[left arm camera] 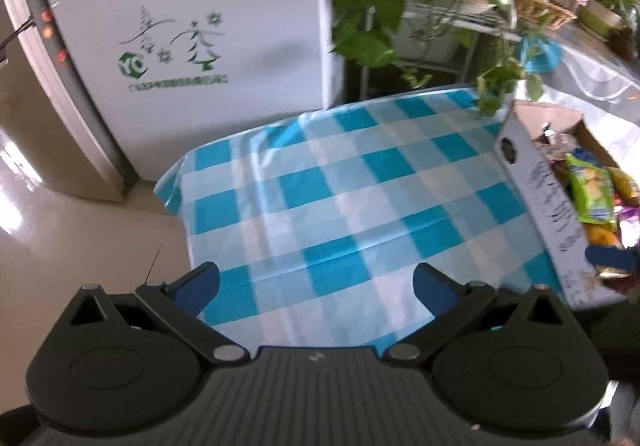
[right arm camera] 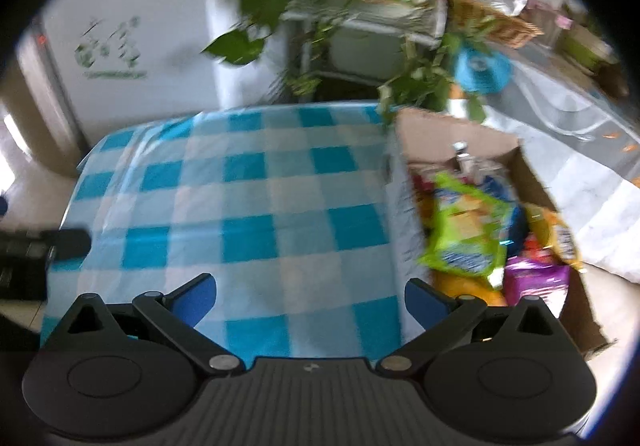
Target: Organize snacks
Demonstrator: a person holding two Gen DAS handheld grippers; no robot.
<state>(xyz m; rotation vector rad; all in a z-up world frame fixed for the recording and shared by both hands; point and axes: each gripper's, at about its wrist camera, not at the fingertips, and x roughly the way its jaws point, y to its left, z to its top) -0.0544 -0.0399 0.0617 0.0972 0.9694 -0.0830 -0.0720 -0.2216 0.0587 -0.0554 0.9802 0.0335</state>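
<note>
Snacks fill the box (cardboard); left tool and right tool gape, holding nothing.

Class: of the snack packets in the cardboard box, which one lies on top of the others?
The lime-green packet: it lies tilted across the pile in the box, while the purple packet and orange ones sit lower.
</note>
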